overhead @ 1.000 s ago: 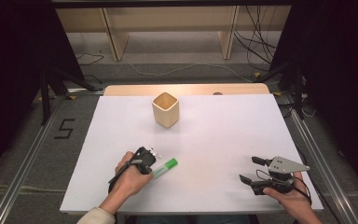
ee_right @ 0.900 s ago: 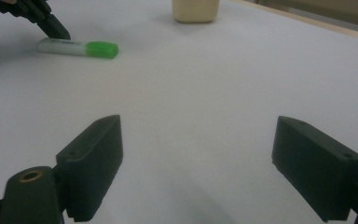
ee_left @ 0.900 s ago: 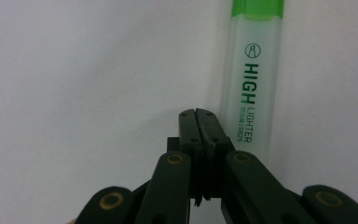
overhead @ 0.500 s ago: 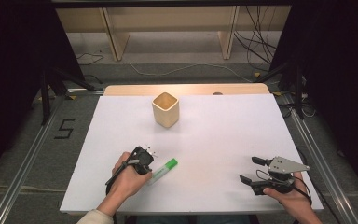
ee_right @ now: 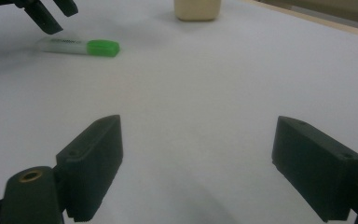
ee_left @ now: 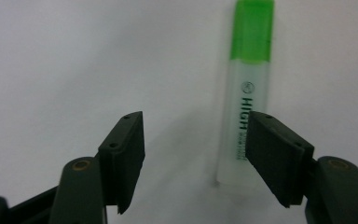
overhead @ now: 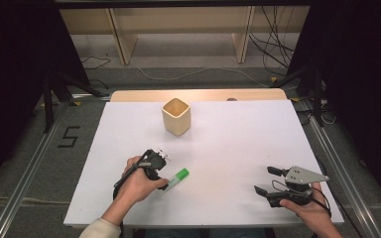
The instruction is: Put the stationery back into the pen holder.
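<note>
A white tabletop [overhead: 228, 148] carries a highlighter [overhead: 176, 178] and a square wooden cup [overhead: 176, 116]. The highlighter lies flat near the front left of the tabletop, with its green cap end pointing away from the person's left hand [overhead: 135, 182] and its clear barrel end toward it. The cup stands upright toward the far edge, well apart from the highlighter.

The left gripper [overhead: 158, 163] is held over the barrel end of the highlighter. In the left gripper view its jaws are spread, with bare tabletop showing between them; the highlighter [ee_left: 246, 88] runs lengthwise away from the camera, and its barrel passes just beside the inner face of the jaw at the right of that view, whose tip hides part of the printing. Whether that jaw touches the barrel cannot be told. The other jaw is well clear of it.

The right gripper [overhead: 268, 180] sits at the front right of the tabletop in the right hand [overhead: 310, 210], well apart from the highlighter. Its jaws are spread wide with nothing between them. In the right gripper view the highlighter [ee_right: 79, 46] lies farther off at the upper left, with the left gripper's jaw tips [ee_right: 46, 11] just above it and the cup [ee_right: 198, 9] at the top edge
</note>
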### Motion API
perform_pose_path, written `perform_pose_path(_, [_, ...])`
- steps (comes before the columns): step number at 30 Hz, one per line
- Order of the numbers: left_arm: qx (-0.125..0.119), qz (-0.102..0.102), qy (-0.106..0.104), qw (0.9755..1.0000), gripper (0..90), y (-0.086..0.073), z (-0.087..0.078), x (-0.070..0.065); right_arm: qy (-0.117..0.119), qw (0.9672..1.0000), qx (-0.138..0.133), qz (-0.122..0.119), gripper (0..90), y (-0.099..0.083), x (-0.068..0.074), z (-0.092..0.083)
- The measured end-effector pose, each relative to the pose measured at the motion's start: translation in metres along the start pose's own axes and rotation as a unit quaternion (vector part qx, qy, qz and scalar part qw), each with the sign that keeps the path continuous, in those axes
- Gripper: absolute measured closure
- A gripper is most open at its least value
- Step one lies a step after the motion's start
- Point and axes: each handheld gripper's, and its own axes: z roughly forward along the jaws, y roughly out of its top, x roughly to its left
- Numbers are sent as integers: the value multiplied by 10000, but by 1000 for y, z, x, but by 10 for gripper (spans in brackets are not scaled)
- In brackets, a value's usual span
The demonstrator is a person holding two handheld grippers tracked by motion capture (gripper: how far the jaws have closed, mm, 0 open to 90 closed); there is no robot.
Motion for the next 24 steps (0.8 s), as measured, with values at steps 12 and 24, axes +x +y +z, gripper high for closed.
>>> perform_pose_path(12, [508, 626, -241, 9965, 424, 19, 10, -14, 2, 10000, 31, -15, 172, 0, 0, 0])
perform_pose_path(24, [797, 630, -377, 9941, 533, 28, 25, -17, 6, 10000, 39, -21, 172, 0, 0, 0])
